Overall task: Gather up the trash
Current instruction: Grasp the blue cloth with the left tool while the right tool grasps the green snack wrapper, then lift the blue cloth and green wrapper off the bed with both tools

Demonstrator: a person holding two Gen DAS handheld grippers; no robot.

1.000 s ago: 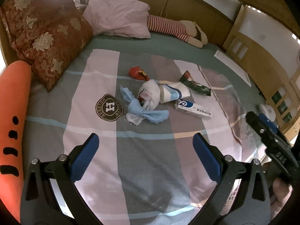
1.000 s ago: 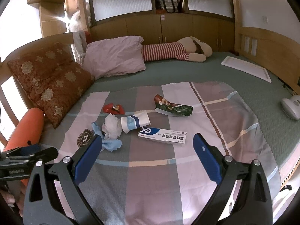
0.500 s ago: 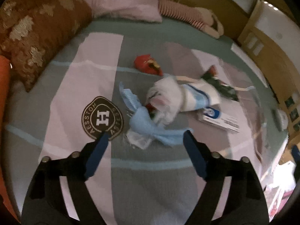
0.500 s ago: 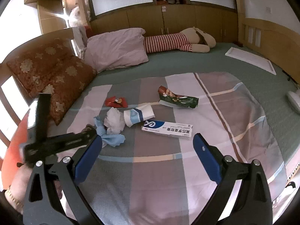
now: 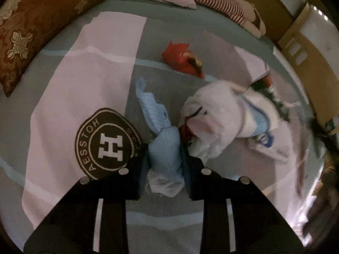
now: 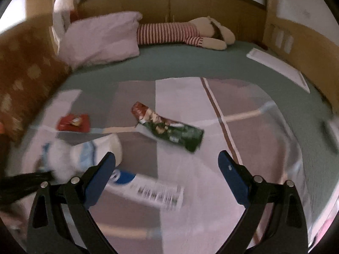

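My left gripper (image 5: 164,154) is shut on a crumpled light blue wrapper (image 5: 163,148) lying on the bed. Right beside it sit a white crumpled tissue (image 5: 214,114) and a white and blue paper cup (image 5: 256,116). A red wrapper (image 5: 182,60) lies farther back. My right gripper (image 6: 167,165) is open and empty, hovering over a white and blue toothpaste box (image 6: 148,188). Beyond it lie a green and red snack bag (image 6: 171,129), the red wrapper (image 6: 73,122) and the cup (image 6: 99,150). The right wrist view is blurred.
A plaid blanket (image 5: 74,80) with a round H badge (image 5: 108,144) covers the bed. A brown patterned cushion (image 5: 31,21), a pink pillow (image 6: 101,36) and a striped plush toy (image 6: 180,31) lie at the back. A white board (image 6: 279,67) lies at the right.
My left gripper has moved down onto the light blue wrapper and shut on it. My right gripper has moved forward and down towards the toothpaste box, staying open.
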